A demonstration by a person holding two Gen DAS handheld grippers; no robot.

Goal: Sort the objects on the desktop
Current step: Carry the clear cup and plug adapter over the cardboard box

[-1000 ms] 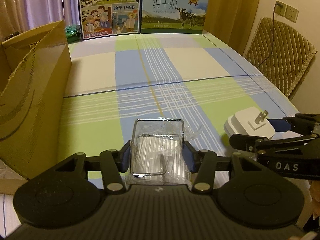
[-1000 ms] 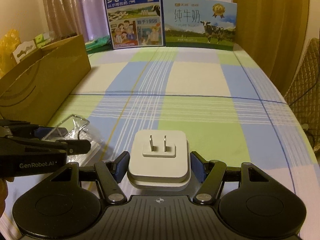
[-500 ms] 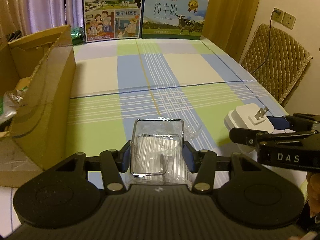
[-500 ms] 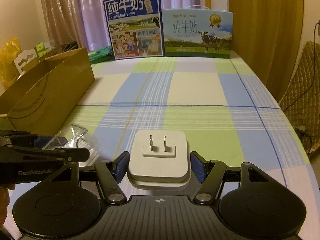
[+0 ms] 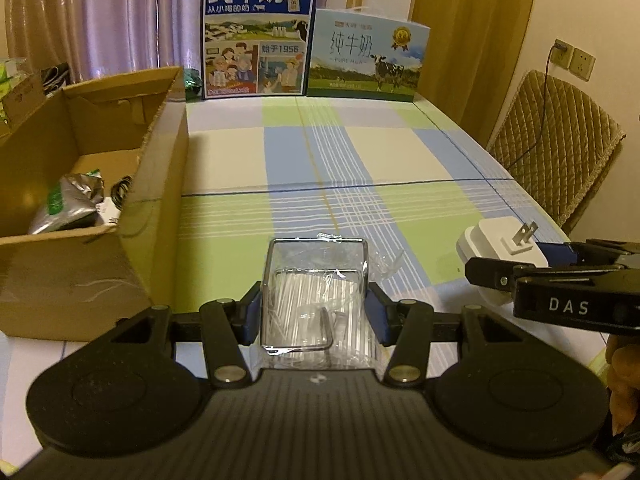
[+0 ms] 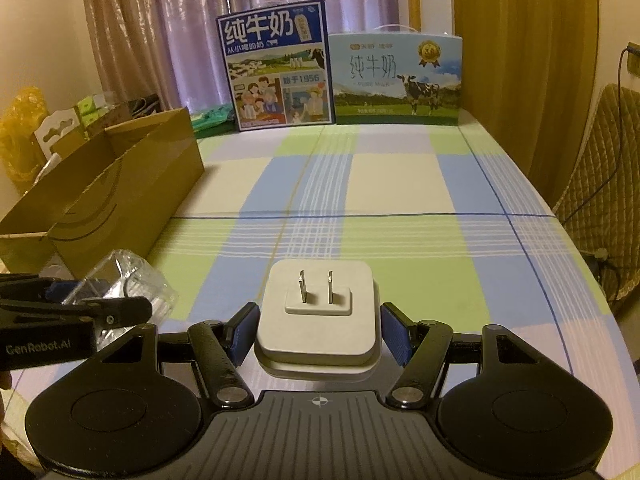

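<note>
At the far left you have the open cardboard box [image 5: 120, 184] on the checked tablecloth [image 5: 400, 168]; inside it lie a silver packet [image 5: 70, 204] and a dark coiled cable [image 5: 120, 192]. Just right of the box, your left gripper [image 5: 314, 312] is closed on a clear plastic packet with a metal frame [image 5: 314, 296]. Its blue pads [image 5: 252, 314] press on both sides of the packet, and the packet is held above the cloth, near the box wall but apart from it. Further right, your right gripper [image 6: 318, 330] holds the white plug adapter [image 6: 318, 320] between its blue pads [image 6: 244, 332]. The jaws are open only as wide as the adapter body, and the two metal prongs point up. The adapter is lifted above the tablecloth, well apart from the box. At the far end of the table stand two milk cartons [image 6: 280, 76] side by side, and at the right edge you see a quilted chair [image 5: 556, 152].
</note>
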